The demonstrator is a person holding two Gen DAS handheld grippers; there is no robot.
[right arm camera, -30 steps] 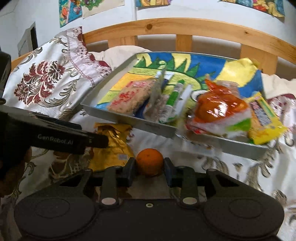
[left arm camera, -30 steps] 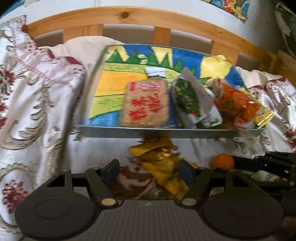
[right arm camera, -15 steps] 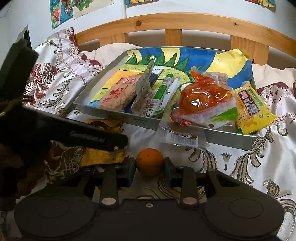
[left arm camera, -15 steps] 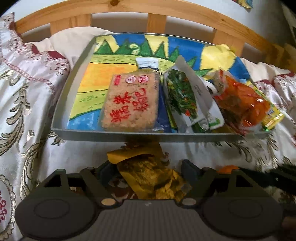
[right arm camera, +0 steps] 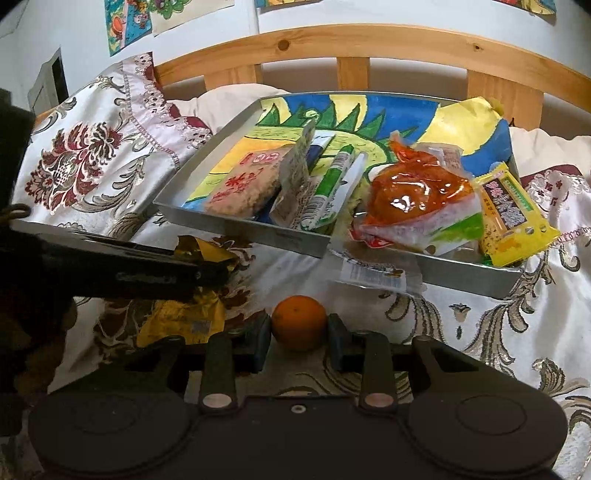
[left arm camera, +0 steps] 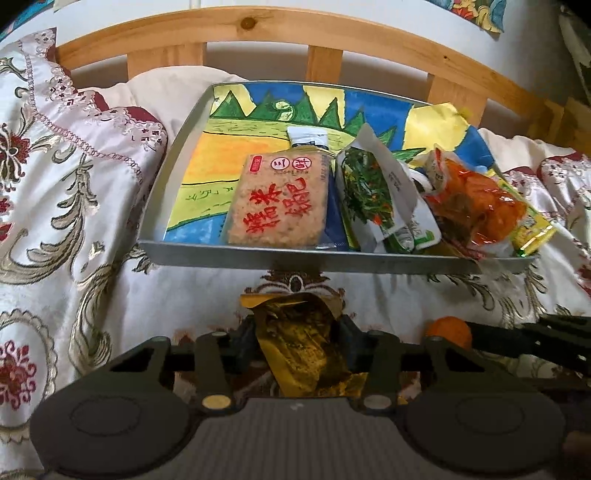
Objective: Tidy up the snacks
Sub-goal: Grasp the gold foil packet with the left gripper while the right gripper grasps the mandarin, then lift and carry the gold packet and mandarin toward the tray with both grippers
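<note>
A crumpled gold snack packet (left arm camera: 295, 328) lies on the patterned bedspread in front of the metal tray (left arm camera: 332, 260). My left gripper (left arm camera: 297, 341) straddles it; its jaws are closing and both pads touch the packet's sides. A small orange (right arm camera: 299, 326) sits on the bedspread with my right gripper (right arm camera: 297, 332) shut on it. In the right wrist view the left gripper (right arm camera: 207, 273) reaches in from the left over the gold packet (right arm camera: 177, 317). The tray holds a rice-cake packet (left arm camera: 280, 206), a green vegetable packet (left arm camera: 369, 195), an orange-red packet (left arm camera: 476, 210) and a yellow packet (right arm camera: 511, 218).
A painted picture lines the tray's floor, bare at its back left. A flowered pillow (left arm camera: 55, 166) rises to the left. The wooden headboard (left arm camera: 295, 33) stands behind the tray. A clear labelled wrapper (right arm camera: 373, 273) lies on the bedspread below the tray's front rim.
My left gripper's jaws have narrowed onto the gold packet, which now sits upright between the pads. The right gripper and the orange have kept still.
</note>
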